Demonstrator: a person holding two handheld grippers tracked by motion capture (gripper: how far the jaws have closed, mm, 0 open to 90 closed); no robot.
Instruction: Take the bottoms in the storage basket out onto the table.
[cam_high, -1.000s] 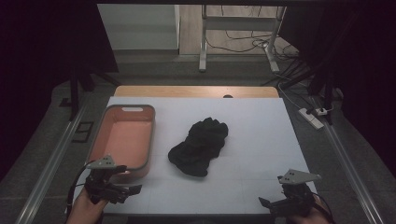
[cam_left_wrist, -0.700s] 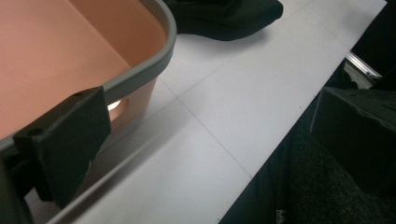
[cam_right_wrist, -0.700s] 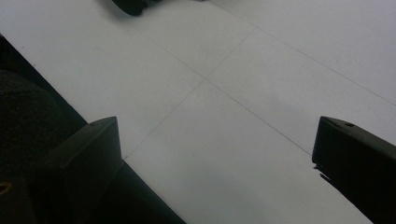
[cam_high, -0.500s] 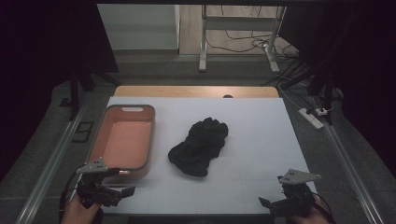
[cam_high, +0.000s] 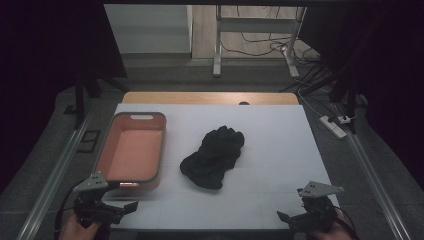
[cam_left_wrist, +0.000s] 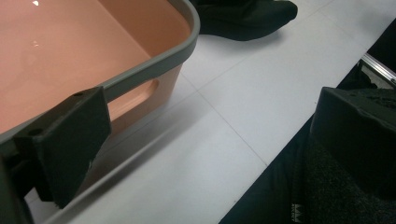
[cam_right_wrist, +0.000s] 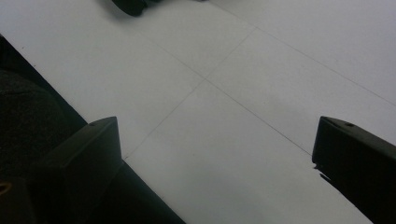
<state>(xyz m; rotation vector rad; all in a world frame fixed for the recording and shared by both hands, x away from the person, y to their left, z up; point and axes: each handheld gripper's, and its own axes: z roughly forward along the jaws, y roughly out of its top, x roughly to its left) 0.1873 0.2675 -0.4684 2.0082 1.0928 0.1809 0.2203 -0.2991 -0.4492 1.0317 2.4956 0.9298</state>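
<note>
Left gripper (cam_high: 112, 209) at near-left corner of white worktop (cam_high: 280, 165), jaws spread apart, holding nothing, just before near end of salmon tub (cam_high: 132, 150). Right gripper (cam_high: 300, 220) at near-right corner, jaws likewise wide, nothing between. Black cloth (cam_high: 215, 156) crumpled mid-worktop, right of tub, well ahead of both jaws

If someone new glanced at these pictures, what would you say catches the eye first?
Probably the salmon-pink tub at the left of the white table, empty inside. Next, the crumpled black cloth lying mid-table, just right of the tub. The left gripper and right gripper sit open at the near edge.
</note>
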